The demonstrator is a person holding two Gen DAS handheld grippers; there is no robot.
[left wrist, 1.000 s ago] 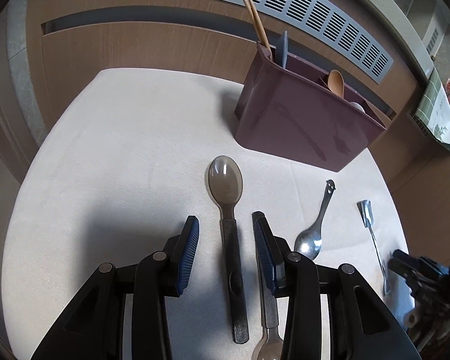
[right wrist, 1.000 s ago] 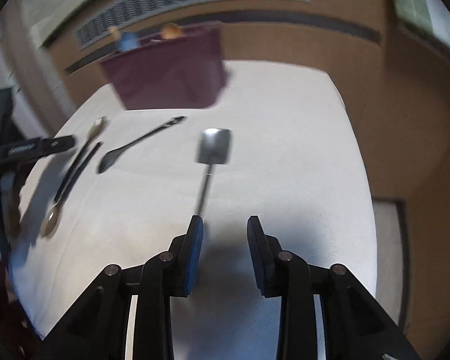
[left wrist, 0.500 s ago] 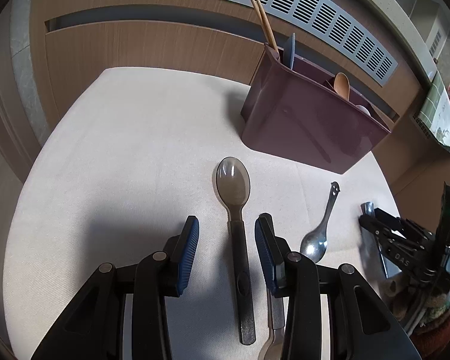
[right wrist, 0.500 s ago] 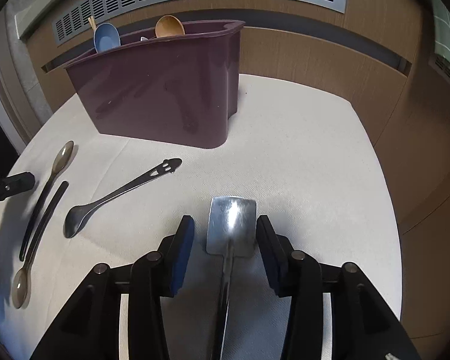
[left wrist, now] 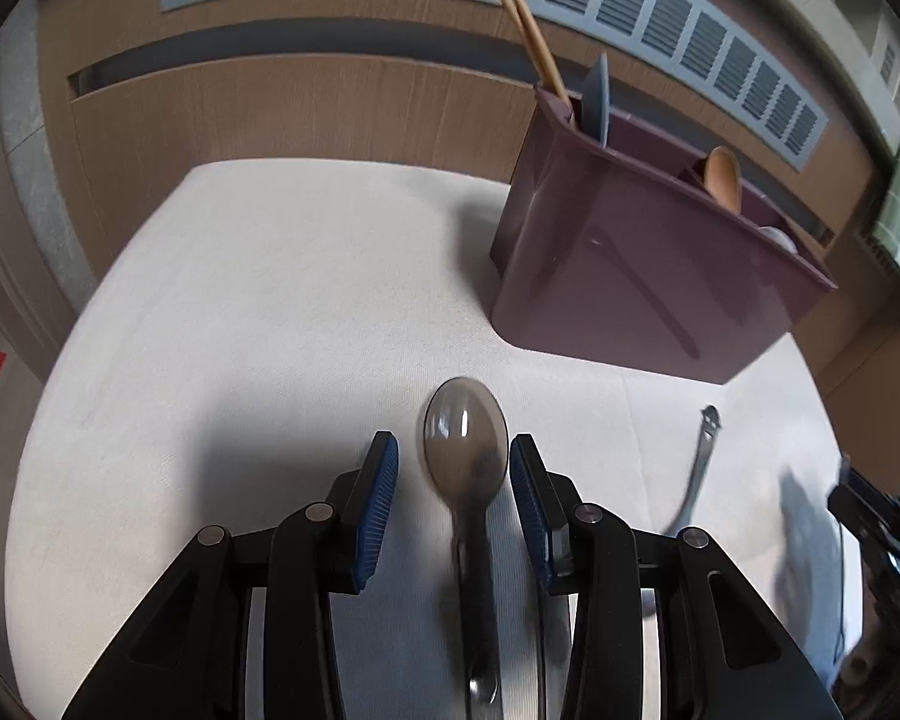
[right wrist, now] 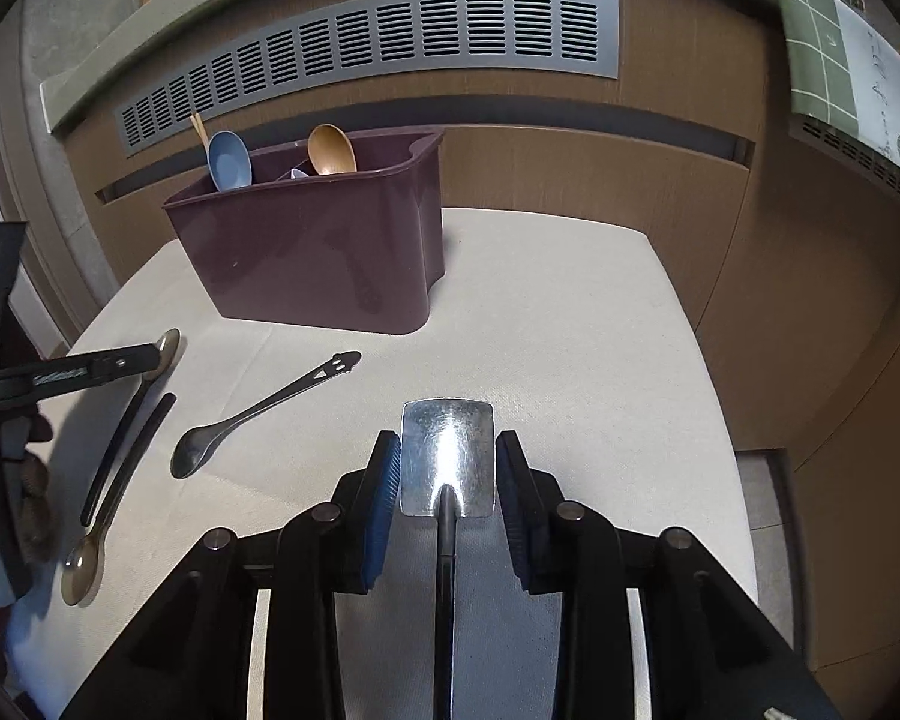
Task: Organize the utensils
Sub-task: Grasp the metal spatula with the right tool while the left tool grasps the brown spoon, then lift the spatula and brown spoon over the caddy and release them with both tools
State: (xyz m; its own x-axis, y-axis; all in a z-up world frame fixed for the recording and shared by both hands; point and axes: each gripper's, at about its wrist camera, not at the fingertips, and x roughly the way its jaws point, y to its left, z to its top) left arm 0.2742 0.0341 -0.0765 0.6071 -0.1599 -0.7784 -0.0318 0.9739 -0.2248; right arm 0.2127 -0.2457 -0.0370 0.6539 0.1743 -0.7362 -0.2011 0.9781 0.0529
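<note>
both grippers straddle a utensil each

left gripper (left wrist: 453, 483) stands wide, nothing held; the smoky plastic spoon (left wrist: 465, 444) lies on the table (left wrist: 270, 300) between its pads, long axis along the fingers, bowl forward; right gripper (right wrist: 447, 474) is narrower, its pads just beside the square metal spatula's (right wrist: 447, 450) blade, contact hard to tell; handle runs back under the tool; the maroon caddy (right wrist: 324, 258) ahead holds chopsticks (left wrist: 528, 30), a blue spoon (right wrist: 229, 159) and a wooden spoon (right wrist: 330, 148); its near-right compartment looks free, i judge.
</note>
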